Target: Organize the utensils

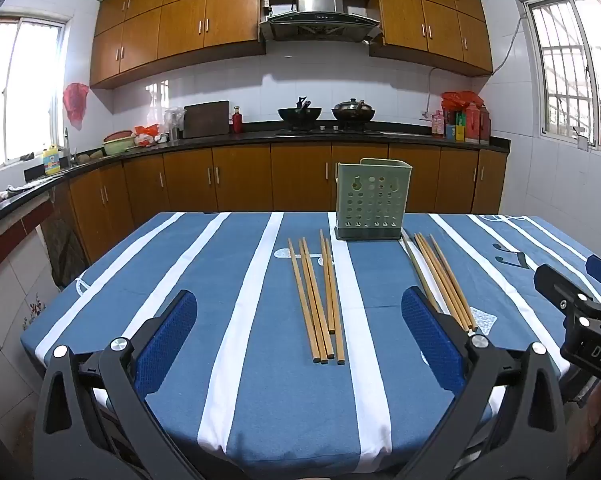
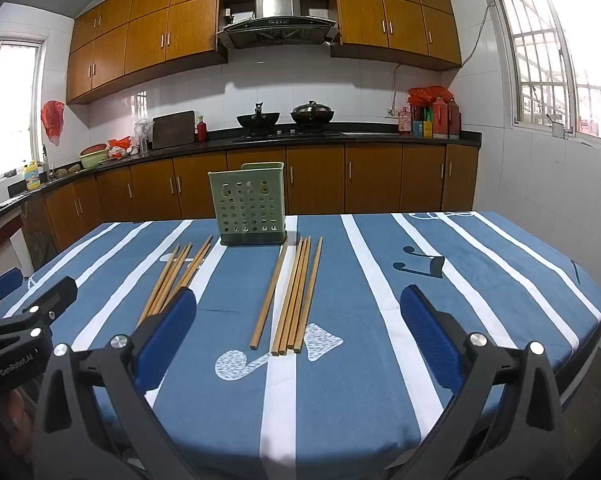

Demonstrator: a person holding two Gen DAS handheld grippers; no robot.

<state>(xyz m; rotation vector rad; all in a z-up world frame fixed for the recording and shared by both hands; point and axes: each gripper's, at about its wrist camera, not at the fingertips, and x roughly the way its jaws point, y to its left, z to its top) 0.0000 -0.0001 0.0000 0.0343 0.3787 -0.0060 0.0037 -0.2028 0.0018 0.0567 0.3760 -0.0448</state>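
While both tools, left (image 1: 299, 334) and right (image 2: 298, 334), hover wide open and empty, light, stiff, slippery chopsticks (image 1: 316, 300) lie on the counter (image 1: 172, 280) ahead, before the holder (image 1: 371, 200); grasp mid-length.

Striped blue tablecloth (image 1: 236, 400), wooden cabinets (image 1: 240, 176), two woks (image 1: 299, 114), range hood (image 1: 320, 12)

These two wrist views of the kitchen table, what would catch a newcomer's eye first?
Two bundles of long wooden chopsticks, a left bundle and a right bundle, lie flat on the blue-and-white striped tablecloth. Behind them, at the table's far edge, stands the pale green perforated plastic utensil holder, upright. Both hand-held grippers hover open, holding nothing.
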